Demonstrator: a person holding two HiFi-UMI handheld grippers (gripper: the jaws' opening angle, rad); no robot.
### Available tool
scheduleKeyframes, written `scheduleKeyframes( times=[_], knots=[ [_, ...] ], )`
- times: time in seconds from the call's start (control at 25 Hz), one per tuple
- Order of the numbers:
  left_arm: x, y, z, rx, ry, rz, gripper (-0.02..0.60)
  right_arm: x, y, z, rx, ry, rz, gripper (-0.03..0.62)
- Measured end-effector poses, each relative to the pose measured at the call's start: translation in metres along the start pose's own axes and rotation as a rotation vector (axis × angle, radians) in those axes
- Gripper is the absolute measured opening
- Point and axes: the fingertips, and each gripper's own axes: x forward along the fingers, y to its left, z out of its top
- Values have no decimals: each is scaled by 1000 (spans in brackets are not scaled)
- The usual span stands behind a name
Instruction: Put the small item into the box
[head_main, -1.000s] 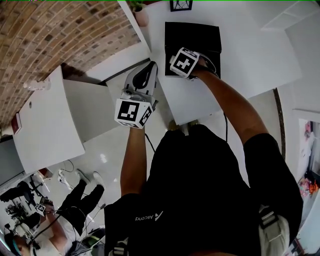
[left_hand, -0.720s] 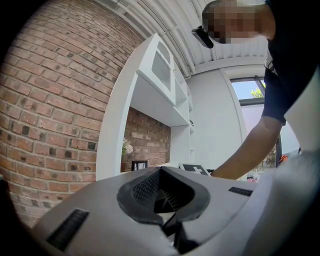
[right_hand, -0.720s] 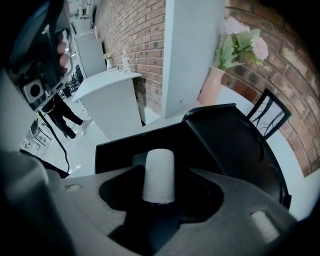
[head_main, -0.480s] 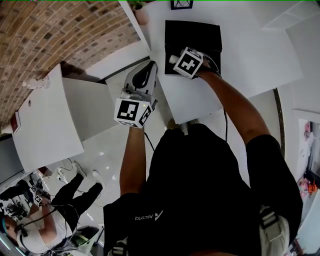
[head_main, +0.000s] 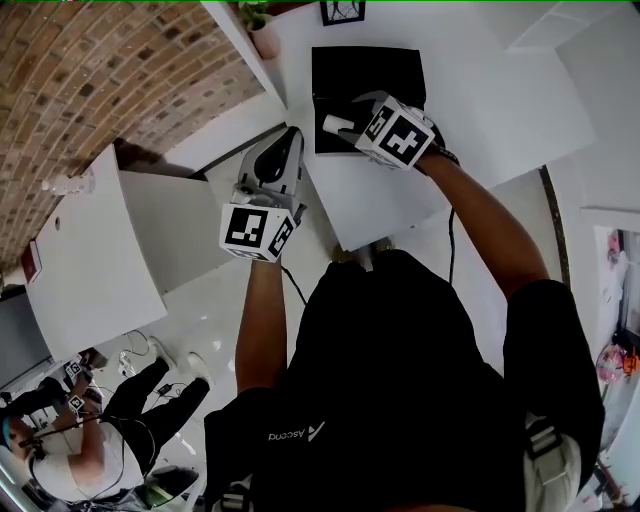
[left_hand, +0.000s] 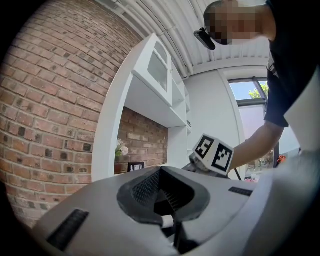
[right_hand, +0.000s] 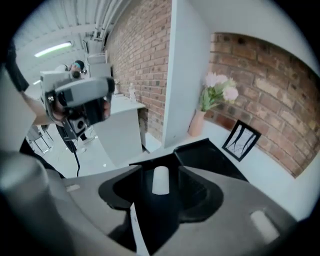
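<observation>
White tabletop (head_main: 500, 100), brick wall (head_main: 100, 80) upper left, black square box (head_main: 360, 75). Now the right gripper (head_main: 345, 115) has lifted, jaws wide round a small white cylinder (right_hand: 160, 180); left gripper (head_main: 287, 137) pinched together.

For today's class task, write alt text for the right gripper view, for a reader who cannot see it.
The right gripper has open jaws with a small white cylinder between them and points toward a black box on a white table. Behind stand a vase of flowers, a picture frame and a brick wall; the left gripper shows at left.
</observation>
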Motion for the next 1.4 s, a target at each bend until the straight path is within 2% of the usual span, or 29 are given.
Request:
scheduleKeyframes(
  times=[0.2,0.36,0.56,0.84,1.0,1.16,1.4],
  knots=[
    [2,-14,22,15,-23,-12,-2,-74,-4,38,21,-253,-40,179],
    [3,-36,55,32,-54,-31,-2,-133,4,60,34,-478,-77,84],
    [3,-66,89,70,-107,-77,-2,-189,18,69,42,-691,-150,8],
    [-8,-113,117,102,-181,-136,-2,-250,48,61,77,-937,-186,2],
    [-15,-136,118,123,-190,-157,-2,-272,60,50,107,-1002,-197,2],
    [-18,-147,115,130,-184,-167,-2,-280,66,41,91,-1002,-218,2],
    [-19,-150,111,120,-175,-155,-2,-279,70,36,104,-1003,-202,0]
  ],
)
